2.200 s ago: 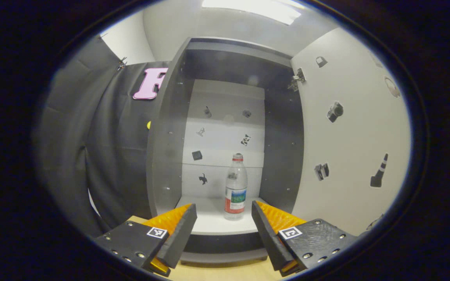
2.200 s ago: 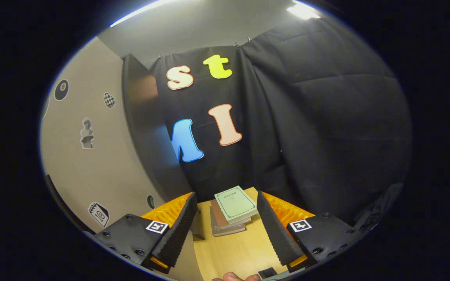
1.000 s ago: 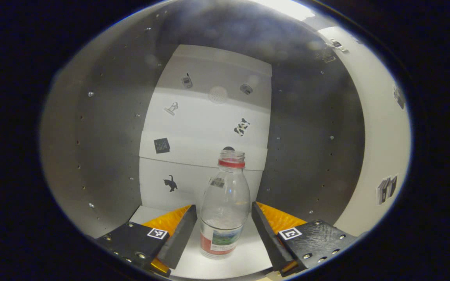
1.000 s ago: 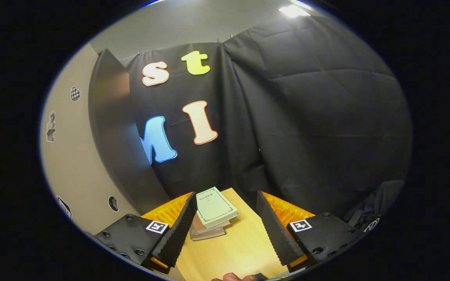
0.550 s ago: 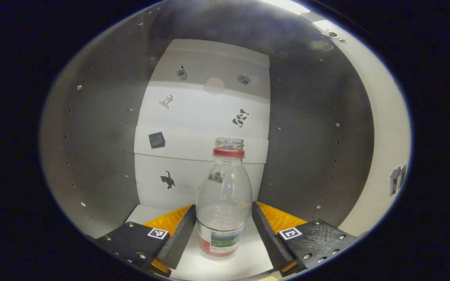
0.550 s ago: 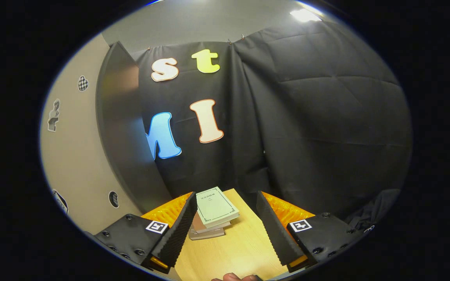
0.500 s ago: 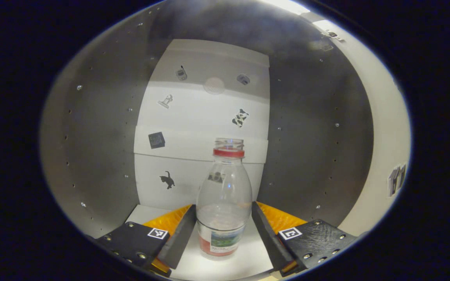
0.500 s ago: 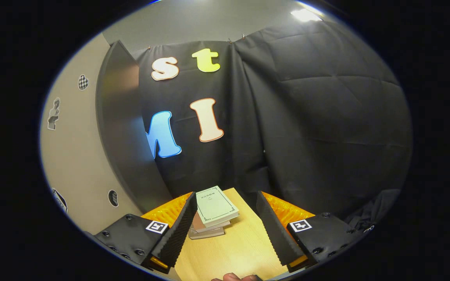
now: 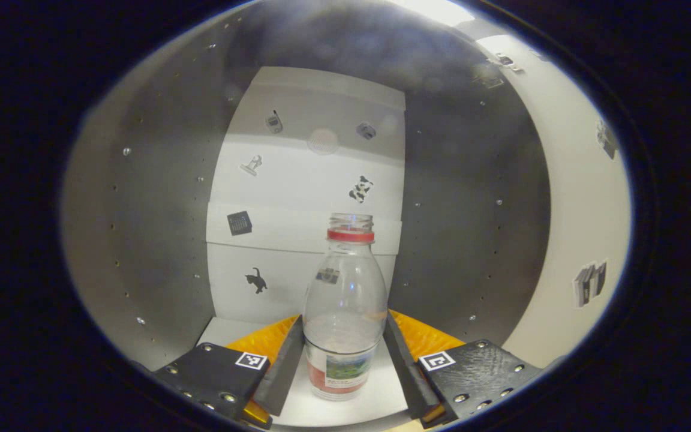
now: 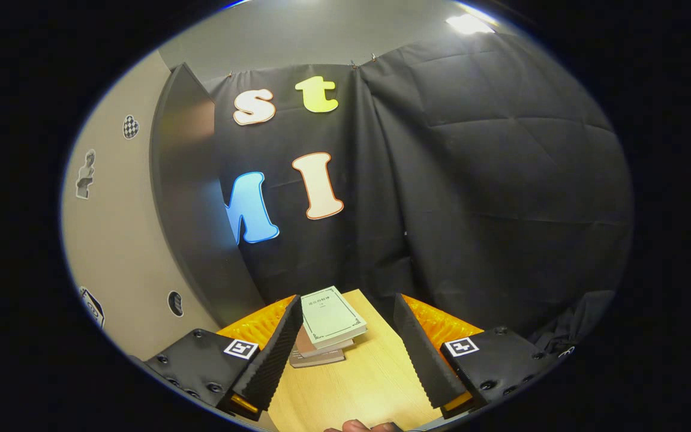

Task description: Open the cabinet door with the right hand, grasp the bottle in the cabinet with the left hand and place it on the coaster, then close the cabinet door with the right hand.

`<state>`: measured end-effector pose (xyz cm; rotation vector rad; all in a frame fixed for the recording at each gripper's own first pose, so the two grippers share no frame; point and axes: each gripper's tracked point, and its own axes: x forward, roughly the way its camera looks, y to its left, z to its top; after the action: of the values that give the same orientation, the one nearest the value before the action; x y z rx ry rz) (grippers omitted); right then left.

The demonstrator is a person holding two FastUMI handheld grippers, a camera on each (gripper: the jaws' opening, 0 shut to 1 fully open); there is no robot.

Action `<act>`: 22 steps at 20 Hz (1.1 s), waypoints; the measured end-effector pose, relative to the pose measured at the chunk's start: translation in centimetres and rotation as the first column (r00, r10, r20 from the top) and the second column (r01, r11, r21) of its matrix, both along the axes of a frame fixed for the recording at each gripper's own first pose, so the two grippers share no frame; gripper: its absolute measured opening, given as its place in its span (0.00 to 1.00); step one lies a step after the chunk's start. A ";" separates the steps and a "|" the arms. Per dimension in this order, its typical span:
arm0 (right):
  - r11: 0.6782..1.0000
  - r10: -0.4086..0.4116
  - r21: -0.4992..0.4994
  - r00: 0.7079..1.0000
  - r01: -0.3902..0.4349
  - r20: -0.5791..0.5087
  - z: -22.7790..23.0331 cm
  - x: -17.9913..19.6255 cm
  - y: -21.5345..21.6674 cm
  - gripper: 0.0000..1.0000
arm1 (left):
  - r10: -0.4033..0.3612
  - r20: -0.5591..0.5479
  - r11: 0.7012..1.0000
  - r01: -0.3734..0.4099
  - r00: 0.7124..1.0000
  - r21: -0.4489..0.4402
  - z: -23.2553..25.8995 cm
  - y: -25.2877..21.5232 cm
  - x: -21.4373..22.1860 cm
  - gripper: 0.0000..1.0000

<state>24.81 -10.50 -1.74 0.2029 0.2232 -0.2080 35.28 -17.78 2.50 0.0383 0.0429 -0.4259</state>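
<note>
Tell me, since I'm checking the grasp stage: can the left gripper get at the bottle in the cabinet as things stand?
Probably yes. The cabinet door is swung open, and the left gripper already has the upright bottle between its fingers, apparently pressing its sides.

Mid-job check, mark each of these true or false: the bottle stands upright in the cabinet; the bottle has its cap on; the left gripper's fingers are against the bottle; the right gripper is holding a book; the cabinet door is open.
1. The bottle stands upright in the cabinet. True.
2. The bottle has its cap on. False: its mouth is open above a red ring.
3. The left gripper has both fingers against the bottle. True.
4. The right gripper holds a book. False: it is open, and the stacked books lie on the table beyond it.
5. The cabinet door is open. True.
</note>
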 end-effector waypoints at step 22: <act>0.998 0.015 0.055 0.998 -0.019 0.068 2.0 -2.9 4.3 0.97 | 0.169 0.018 0.983 -0.170 0.985 0.072 -1.9 22.5 -19.8 0.74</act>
<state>21.92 -6.18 0.23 0.2625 0.1636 -0.1778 15.46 4.68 0.55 0.1089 0.0494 -0.2534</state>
